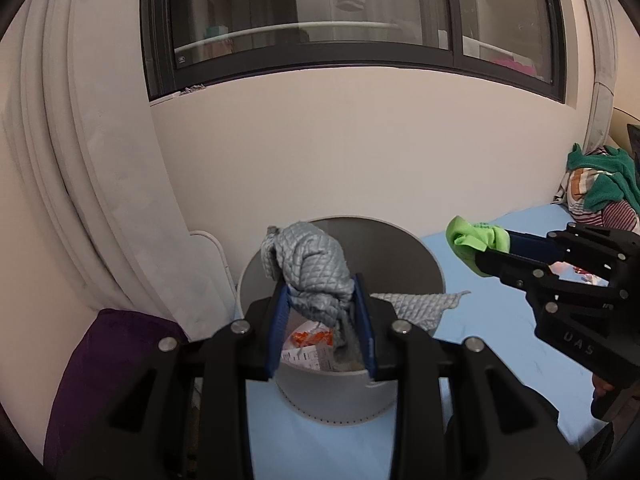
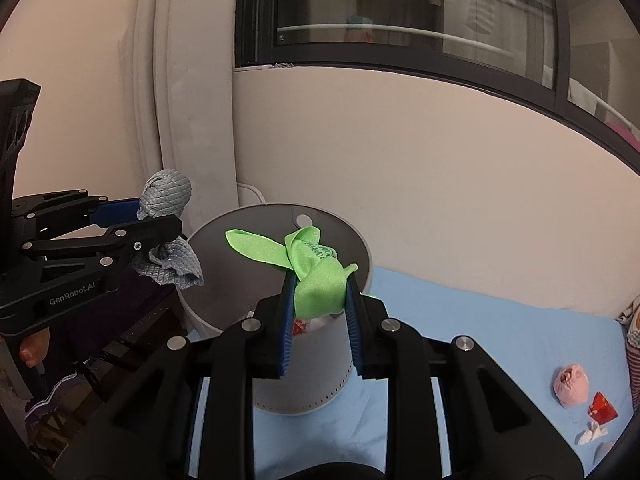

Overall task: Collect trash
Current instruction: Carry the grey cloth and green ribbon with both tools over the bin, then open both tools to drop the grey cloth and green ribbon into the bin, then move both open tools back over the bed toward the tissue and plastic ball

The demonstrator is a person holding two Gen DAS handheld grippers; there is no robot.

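My left gripper (image 1: pixel 320 312) is shut on a crumpled grey quilted cloth (image 1: pixel 308 272) and holds it just over the open grey trash bin (image 1: pixel 336 392), which stands on the light blue bed sheet. Paper scraps and an orange wrapper (image 1: pixel 310 340) lie inside the bin. My right gripper (image 2: pixel 318 300) is shut on a bright green cloth (image 2: pixel 316 276), held above the same bin (image 2: pixel 308 388). In the left wrist view the right gripper (image 1: pixel 486 250) comes in from the right with the green cloth (image 1: pixel 474 238). The right wrist view shows the left gripper (image 2: pixel 158 220) at the left with the grey cloth (image 2: pixel 168 196).
A pink crumpled wad (image 2: pixel 570 384), a red wrapper (image 2: pixel 602 410) and a white scrap (image 2: pixel 590 436) lie on the blue sheet (image 2: pixel 500 328) at the right. Clothes are piled (image 1: pixel 600 184) at the far right. A purple cushion (image 1: pixel 104 368) sits left of the bin. The wall and window stand behind.
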